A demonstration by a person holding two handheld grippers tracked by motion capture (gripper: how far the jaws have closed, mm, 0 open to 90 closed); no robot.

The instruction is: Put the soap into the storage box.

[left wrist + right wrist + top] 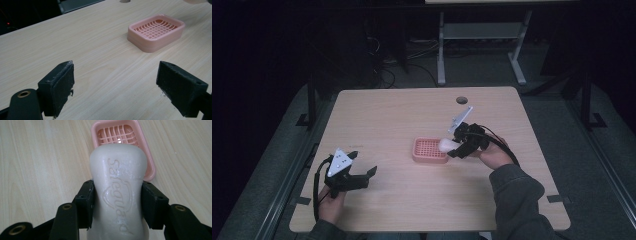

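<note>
A white bar of soap stamped with a brand name is clamped between the jaws of my right gripper. In the high view the right gripper holds the soap just above the right end of a pink slotted soap dish. The dish lies right beyond the soap in the right gripper view. My left gripper rests near the table's front left, jaws spread wide with nothing between them. In the left gripper view, the left gripper faces the dish from a distance.
The light wooden table has a round cable hole near its far edge. A white desk frame stands on the floor behind it. Bare tabletop lies between the two hands.
</note>
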